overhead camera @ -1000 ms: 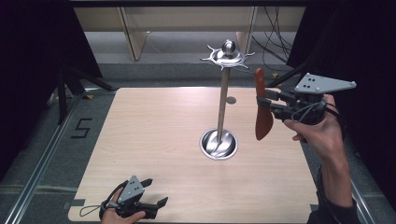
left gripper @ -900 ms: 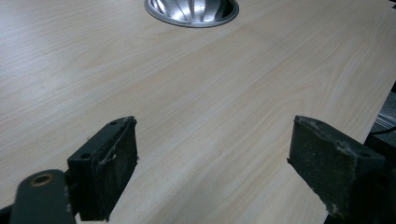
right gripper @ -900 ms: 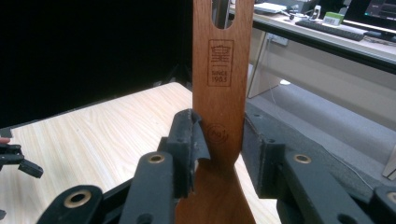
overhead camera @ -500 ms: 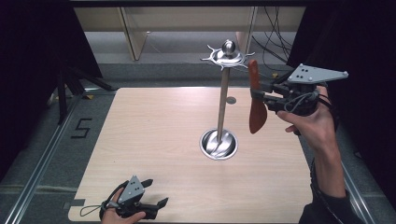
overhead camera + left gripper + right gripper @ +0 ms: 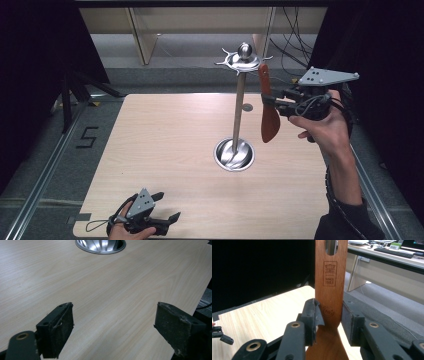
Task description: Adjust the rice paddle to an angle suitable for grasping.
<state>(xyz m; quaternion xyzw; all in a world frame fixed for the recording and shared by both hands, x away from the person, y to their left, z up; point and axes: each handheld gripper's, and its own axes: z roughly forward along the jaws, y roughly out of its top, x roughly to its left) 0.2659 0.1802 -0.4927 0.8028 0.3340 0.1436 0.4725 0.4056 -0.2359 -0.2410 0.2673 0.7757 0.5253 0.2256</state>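
A brown wooden spatula [image 5: 269, 111] hangs upright in the air, its handle tip close to the right side of the hook crown [image 5: 242, 58] of a metal stand [image 5: 239, 112]. My right gripper [image 5: 270, 99] is shut on the spatula's handle; the right gripper view shows the handle [image 5: 329, 287] clamped between both pads, its hanging slot at the top edge. The stand's round base [image 5: 234, 153] sits mid-table, also seen as the base [image 5: 100, 245]. My left gripper [image 5: 165, 220] rests open at the table's near edge, nothing between its pads [image 5: 58, 326].
The light wooden table [image 5: 165, 145] has dark floor and a metal rail to the left. A wooden shelf unit [image 5: 145, 35] and cables stand behind the table. The left gripper sits near the table's front edge.
My right gripper has carried the spatula up and to the left, bringing its handle tip near the stand's hook crown. The left gripper has stayed put.
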